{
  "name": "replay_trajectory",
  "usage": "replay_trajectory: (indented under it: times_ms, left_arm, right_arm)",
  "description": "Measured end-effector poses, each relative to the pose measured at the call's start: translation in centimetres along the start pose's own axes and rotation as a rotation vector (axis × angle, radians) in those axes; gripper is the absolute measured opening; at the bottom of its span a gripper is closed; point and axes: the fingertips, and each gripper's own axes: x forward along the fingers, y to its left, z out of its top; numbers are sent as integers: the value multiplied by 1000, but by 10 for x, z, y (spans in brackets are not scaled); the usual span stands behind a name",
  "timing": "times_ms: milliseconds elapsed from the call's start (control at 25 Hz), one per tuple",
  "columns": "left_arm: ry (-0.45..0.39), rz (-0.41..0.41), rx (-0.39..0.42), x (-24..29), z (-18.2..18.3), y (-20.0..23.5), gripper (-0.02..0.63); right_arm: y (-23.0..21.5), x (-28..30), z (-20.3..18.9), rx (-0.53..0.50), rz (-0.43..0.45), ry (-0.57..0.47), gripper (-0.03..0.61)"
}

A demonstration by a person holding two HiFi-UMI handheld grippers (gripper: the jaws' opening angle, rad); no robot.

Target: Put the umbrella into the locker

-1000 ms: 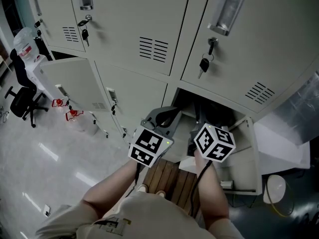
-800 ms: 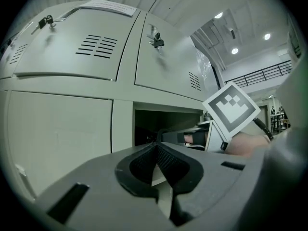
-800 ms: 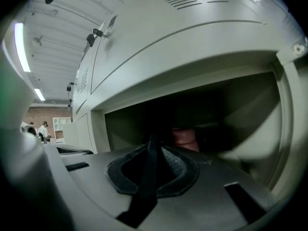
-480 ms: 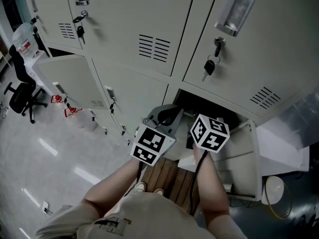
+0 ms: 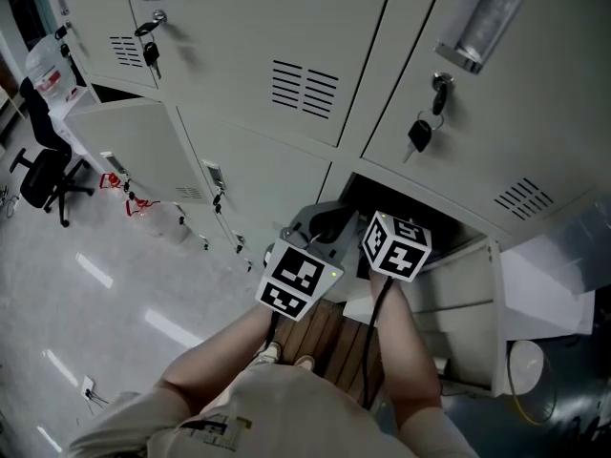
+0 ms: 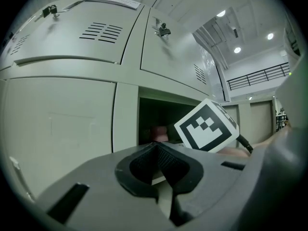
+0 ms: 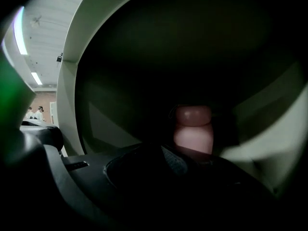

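Observation:
The lower locker (image 5: pixel 420 225) stands open and dark inside, its door (image 5: pixel 463 303) swung out to the right. The umbrella shows only as a pink rounded end (image 7: pixel 192 129) deep in the compartment, also glimpsed from the left gripper view (image 6: pixel 159 131). My right gripper (image 7: pixel 166 154) reaches into the opening with its marker cube (image 5: pixel 394 246) at the mouth. Its jaws are opening, and the pink end sits just beyond the tips, not visibly pinched. My left gripper (image 5: pixel 323 222) hovers outside the locker's left edge, shut on nothing (image 6: pixel 156 147).
Closed lockers above have keys hanging in their locks (image 5: pixel 420 134) (image 5: pixel 150 51). Another lower door (image 5: pixel 134 151) stands open at the left. An office chair (image 5: pixel 43 175) and a water bottle (image 5: pixel 48 65) are far left. Wooden slats (image 5: pixel 325 337) lie under my feet.
My right gripper has gone down and further into the open locker, so its cube now sits at the opening. The left gripper has barely shifted.

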Motion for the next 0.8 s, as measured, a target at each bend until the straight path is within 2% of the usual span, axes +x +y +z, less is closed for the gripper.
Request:
replay_trajectory:
  times_ms: [320, 800]
  left_arm:
    - [27, -4, -3, 3, -12, -2, 8]
    - [38, -2, -24, 0, -18, 0, 8]
  right_arm:
    - [-1, 16, 3, -3, -10, -18, 51]
    - [-5, 28, -14, -23, -14, -8, 49]
